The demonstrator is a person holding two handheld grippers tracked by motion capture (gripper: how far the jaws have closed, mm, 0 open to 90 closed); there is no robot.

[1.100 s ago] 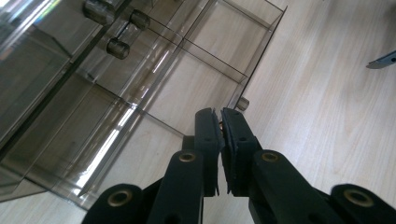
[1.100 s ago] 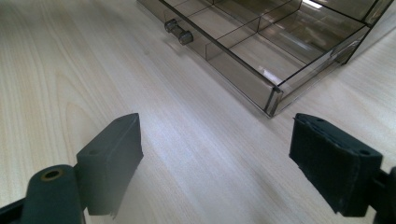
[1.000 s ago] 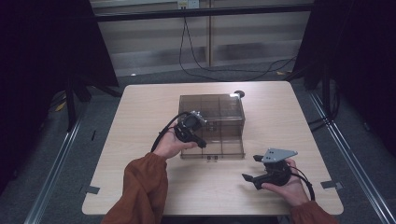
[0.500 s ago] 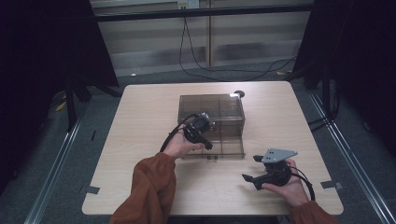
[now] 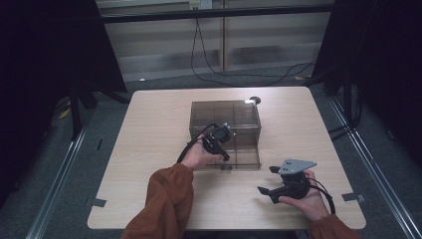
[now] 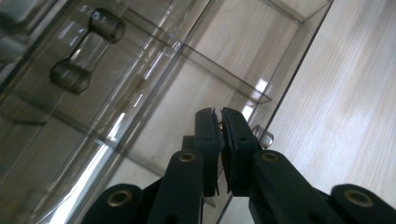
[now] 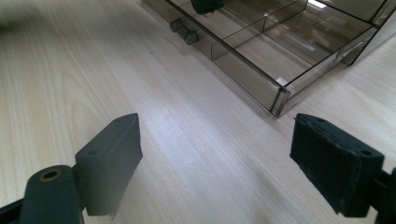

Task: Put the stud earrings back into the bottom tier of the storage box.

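A smoky see-through box (image 5: 226, 115) stands mid-table with its low drawer (image 5: 244, 158) pulled out toward me. The drawer is split into compartments (image 6: 233, 42) and has a bar handle (image 6: 86, 51) on its front. My left gripper (image 5: 226, 156) hangs over the drawer's left part, pointing down into it. In the left gripper view its jaws (image 6: 220, 116) are shut, with a thin orange-brown sliver between the pads that I cannot identify. My right gripper (image 5: 266, 180) rests near the table's front right, open and holding nothing (image 7: 217, 128), facing the drawer (image 7: 252, 70).
The light wooden table (image 5: 154, 129) has bare surface left of the box and along the front. A small dark round thing (image 5: 255, 100) lies behind the box. Cables run over the floor beyond the table.
The left hand has moved right and down, from the box's front left to over the pulled-out drawer. The right hand has not moved.
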